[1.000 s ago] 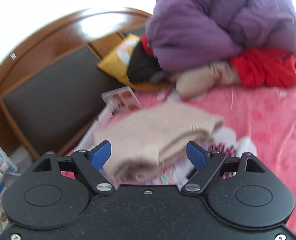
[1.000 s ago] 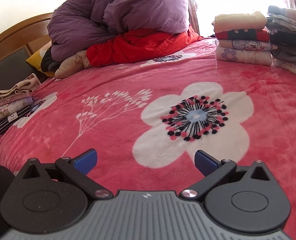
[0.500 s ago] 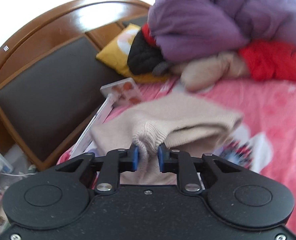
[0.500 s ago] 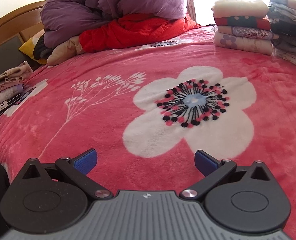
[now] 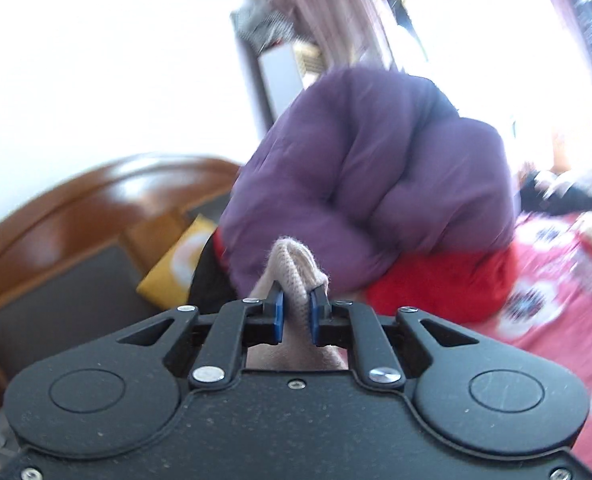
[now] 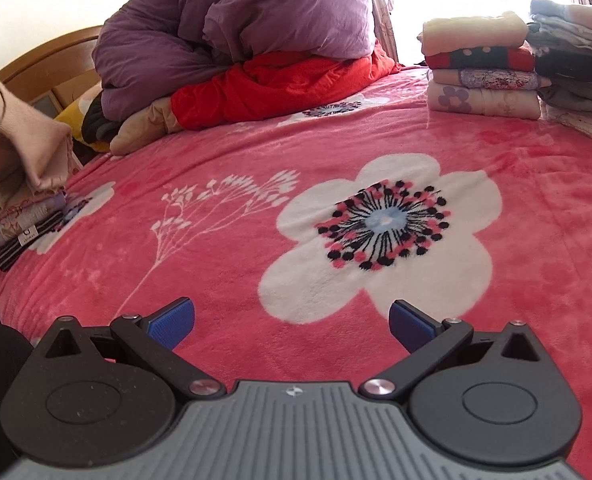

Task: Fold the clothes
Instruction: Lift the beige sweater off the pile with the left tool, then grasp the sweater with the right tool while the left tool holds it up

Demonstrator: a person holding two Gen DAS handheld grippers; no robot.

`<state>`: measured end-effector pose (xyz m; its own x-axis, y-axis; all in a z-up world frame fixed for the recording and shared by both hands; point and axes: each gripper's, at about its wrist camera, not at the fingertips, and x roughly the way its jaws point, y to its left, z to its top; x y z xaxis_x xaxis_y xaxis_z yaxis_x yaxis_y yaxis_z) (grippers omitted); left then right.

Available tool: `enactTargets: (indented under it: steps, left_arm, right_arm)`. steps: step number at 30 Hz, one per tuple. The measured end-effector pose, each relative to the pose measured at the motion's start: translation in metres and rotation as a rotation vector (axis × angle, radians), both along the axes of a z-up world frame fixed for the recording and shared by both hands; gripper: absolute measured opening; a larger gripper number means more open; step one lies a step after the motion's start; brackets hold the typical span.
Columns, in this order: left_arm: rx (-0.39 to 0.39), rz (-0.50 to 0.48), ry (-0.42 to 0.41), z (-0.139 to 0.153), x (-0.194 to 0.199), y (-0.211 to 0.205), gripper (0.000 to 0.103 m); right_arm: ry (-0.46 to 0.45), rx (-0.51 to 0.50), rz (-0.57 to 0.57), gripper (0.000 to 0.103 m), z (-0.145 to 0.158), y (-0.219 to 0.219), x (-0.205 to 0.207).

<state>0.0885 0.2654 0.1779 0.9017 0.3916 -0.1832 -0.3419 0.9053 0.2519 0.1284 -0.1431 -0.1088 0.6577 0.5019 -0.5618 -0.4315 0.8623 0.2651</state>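
Note:
My left gripper (image 5: 295, 312) is shut on a fold of a beige knit sweater (image 5: 294, 268) and holds it up in the air. In the right wrist view the same sweater (image 6: 20, 144) hangs at the far left, its lower end still on a small stack of folded clothes (image 6: 20, 224). My right gripper (image 6: 292, 326) is open and empty, low over the pink flowered blanket (image 6: 216, 280) near its front edge.
A purple duvet (image 6: 236, 28) lies on red bedding (image 6: 280, 84) at the head of the bed. Two stacks of folded clothes (image 6: 479, 68) stand at the far right. A wooden headboard (image 5: 76, 208) and a yellow pillow (image 5: 180, 268) are at the left.
My left gripper closed on the beige sweater and lifted it off the stack, tilting upward. My right gripper stayed open and shifted only slightly.

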Motion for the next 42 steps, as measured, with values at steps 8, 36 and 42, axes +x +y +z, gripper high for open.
enactTargets:
  steps: [8,36,42]
  left_arm:
    - [-0.013,-0.184,-0.134,0.06,-0.023,-0.091,0.01]
    - [-0.201,-0.686,0.003,-0.025,-0.015,-0.227,0.01]
    - [-0.209,-0.682,-0.06,-0.013,-0.038,-0.219,0.01]
  right_arm:
    - [-0.101,0.122,0.059,0.103,0.031,-0.018,-0.024]
    - [-0.361,0.2,-0.097,0.011,0.112,-0.081,-0.082]
    - [-0.407,0.27,-0.173,0.009,0.131,-0.122,-0.08]
